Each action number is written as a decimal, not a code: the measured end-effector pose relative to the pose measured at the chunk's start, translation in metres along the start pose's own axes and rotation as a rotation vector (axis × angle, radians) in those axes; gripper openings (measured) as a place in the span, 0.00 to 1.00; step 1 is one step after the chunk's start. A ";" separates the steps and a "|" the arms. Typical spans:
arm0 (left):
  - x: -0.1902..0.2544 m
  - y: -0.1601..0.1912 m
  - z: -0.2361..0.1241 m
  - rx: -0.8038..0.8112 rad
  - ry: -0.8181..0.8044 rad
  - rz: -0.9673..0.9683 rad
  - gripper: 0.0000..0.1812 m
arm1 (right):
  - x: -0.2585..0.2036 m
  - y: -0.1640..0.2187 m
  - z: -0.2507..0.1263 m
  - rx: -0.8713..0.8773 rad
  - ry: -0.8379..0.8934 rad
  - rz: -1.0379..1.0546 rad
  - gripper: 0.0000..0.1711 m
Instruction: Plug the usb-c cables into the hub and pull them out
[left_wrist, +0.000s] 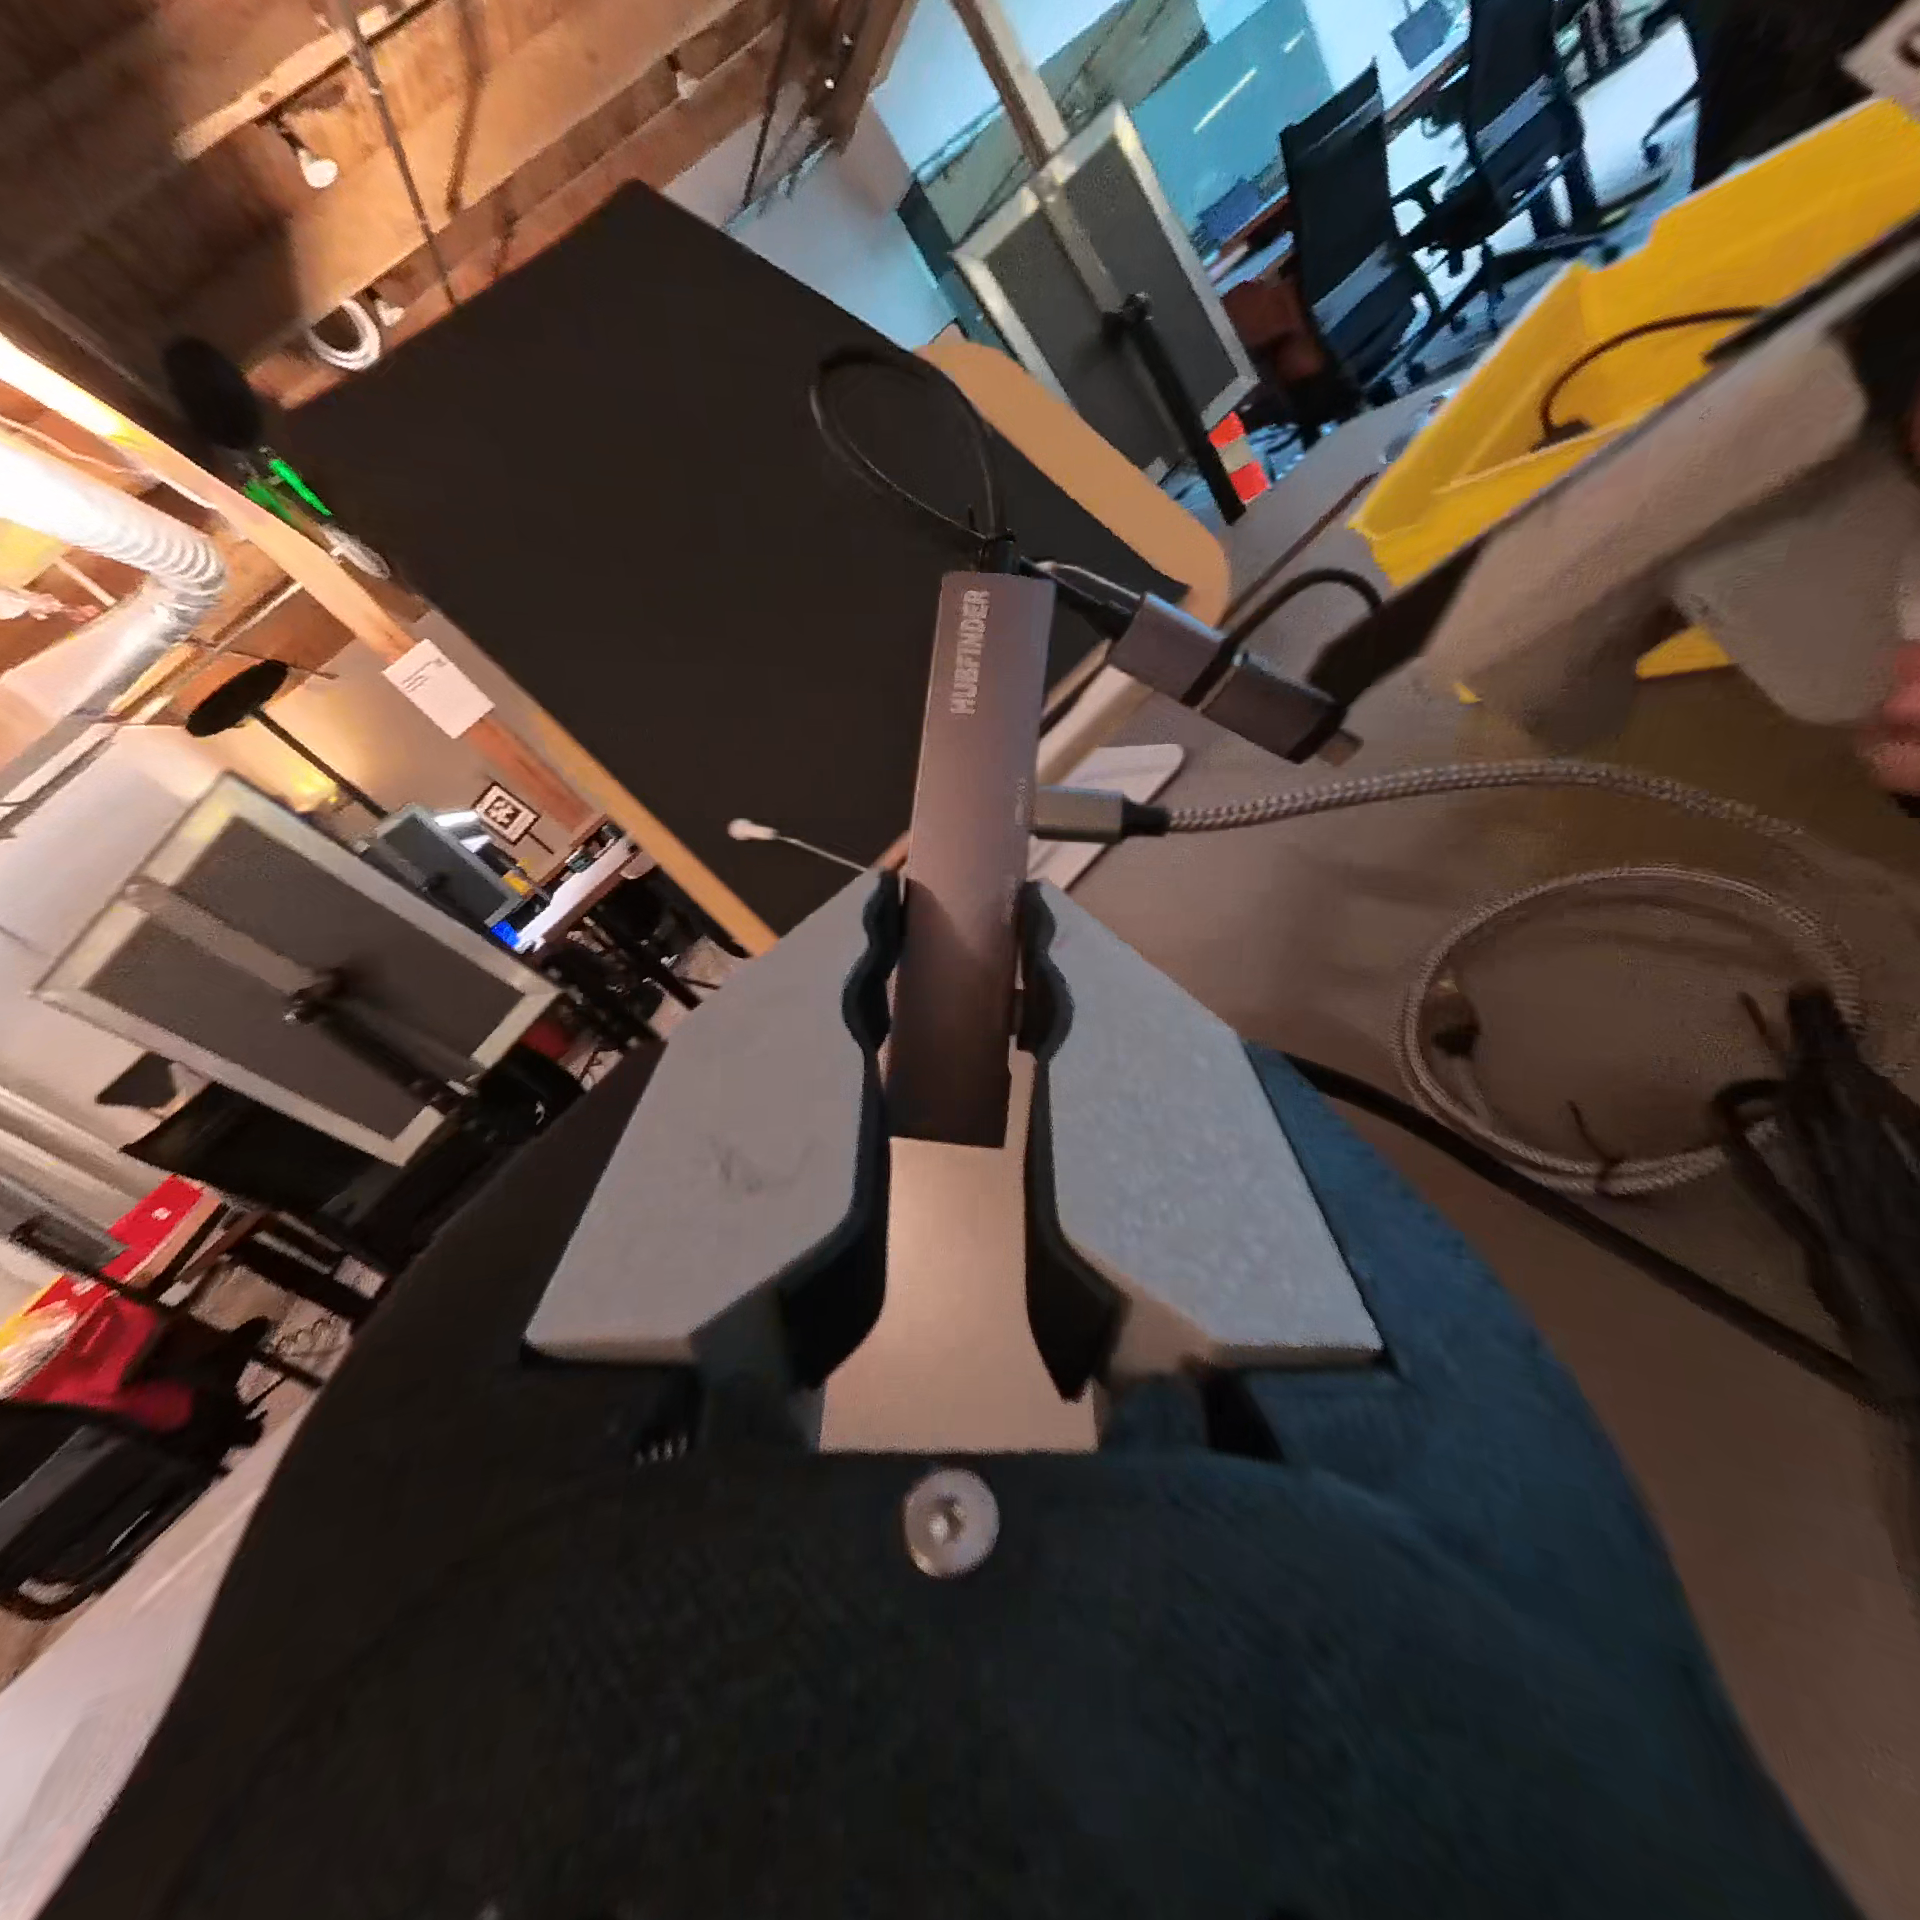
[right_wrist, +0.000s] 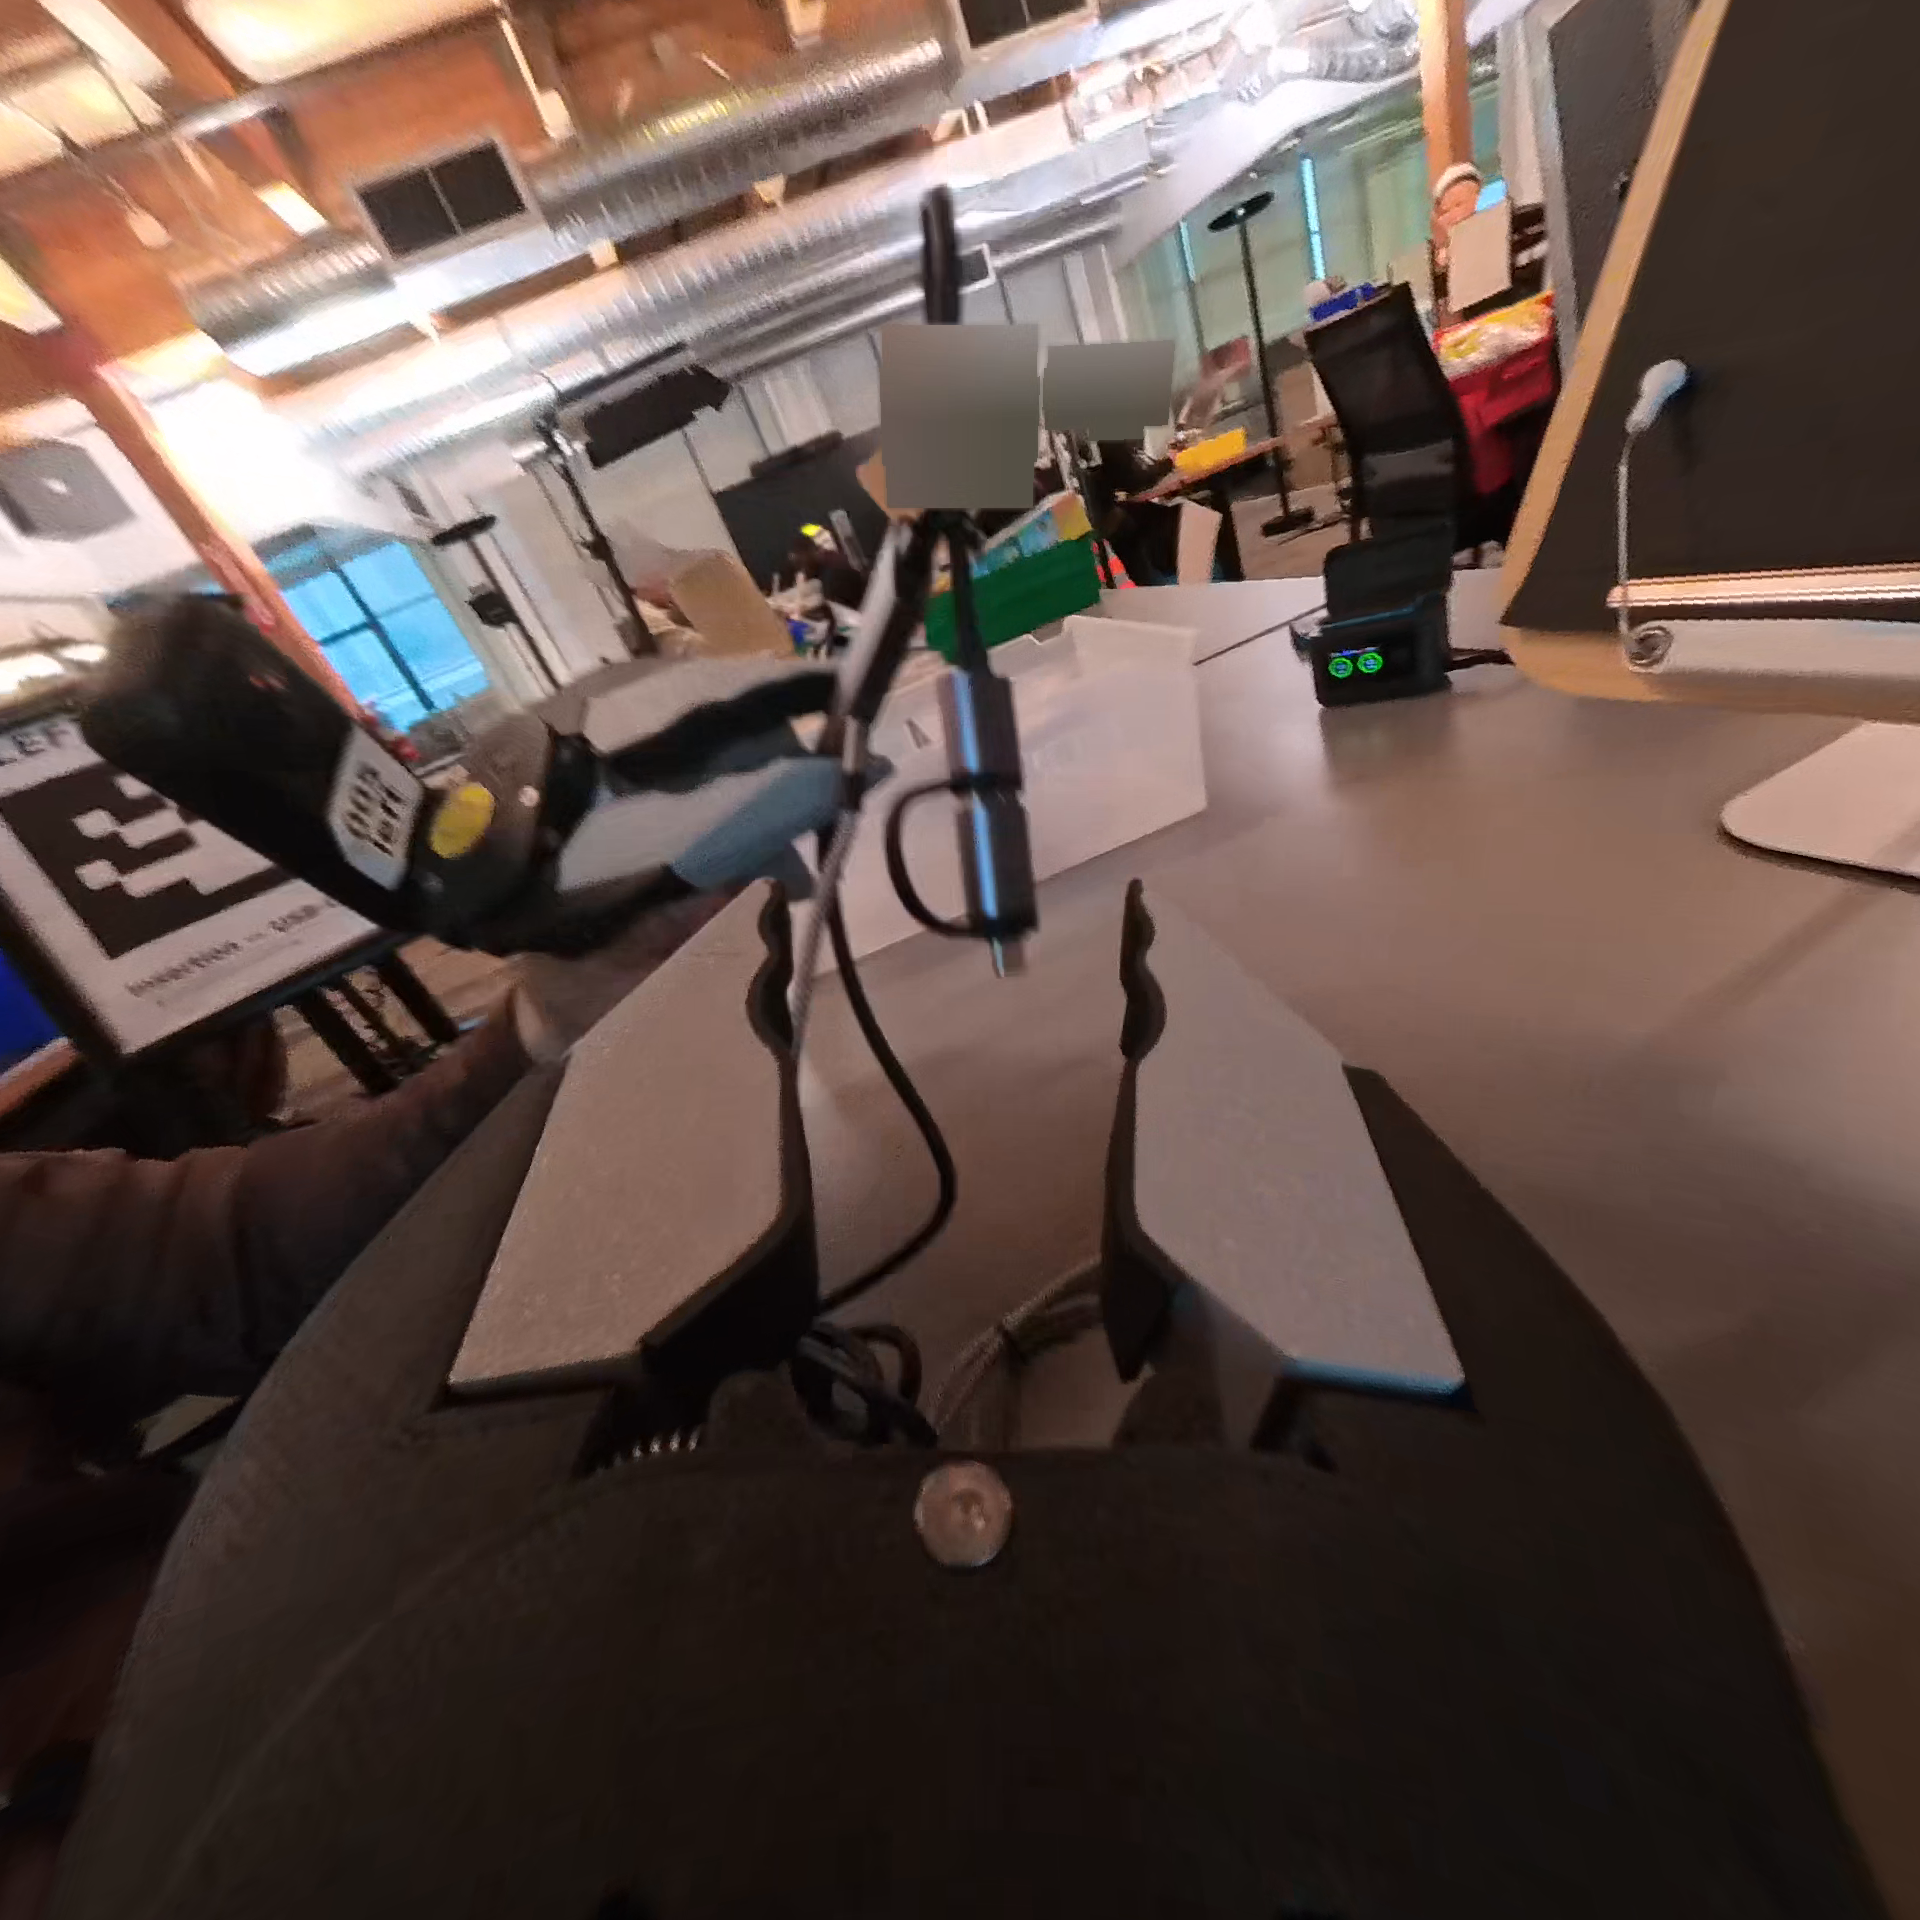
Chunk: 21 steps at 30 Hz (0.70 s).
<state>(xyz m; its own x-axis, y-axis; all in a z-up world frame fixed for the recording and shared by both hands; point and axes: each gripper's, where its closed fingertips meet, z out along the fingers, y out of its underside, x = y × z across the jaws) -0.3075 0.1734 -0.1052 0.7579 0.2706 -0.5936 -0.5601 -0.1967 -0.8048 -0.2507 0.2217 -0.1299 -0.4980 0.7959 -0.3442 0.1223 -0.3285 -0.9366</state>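
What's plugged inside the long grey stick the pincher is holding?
A braided cable's silver plug sits in the hub's side. The left gripper covers the ports lower down.

Slim dark-grey metal hub (left_wrist: 961, 831): lower sides hidden by left gripper (left_wrist: 961, 966) pads. Braided grey cable (left_wrist: 1455, 790) cut off at right edge. Right view: hub motion-blurred, ports unreadable; two mosaic patches behind.

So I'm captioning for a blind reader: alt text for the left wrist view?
The left gripper clamps a slim dark hub pointing away, a braided cable plugged into its side. Its short cable's adapter plug dangles above a grey table.
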 end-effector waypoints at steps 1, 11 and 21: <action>0.008 0.003 0.004 0.013 0.007 0.001 0.12 | -0.001 0.000 0.001 0.000 -0.014 0.010 0.36; 0.073 0.012 0.015 0.082 0.297 -0.200 0.11 | -0.007 0.017 0.011 -0.092 -0.148 0.097 0.16; 0.104 0.022 -0.006 0.092 0.564 -0.219 0.12 | -0.025 0.035 0.018 -0.543 -0.223 -0.119 0.06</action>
<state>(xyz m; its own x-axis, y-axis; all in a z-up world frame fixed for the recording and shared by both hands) -0.2389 0.1911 -0.1846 0.9049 -0.2505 -0.3441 -0.3785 -0.1036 -0.9198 -0.2489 0.1809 -0.1528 -0.6962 0.6659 -0.2681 0.4467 0.1096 -0.8879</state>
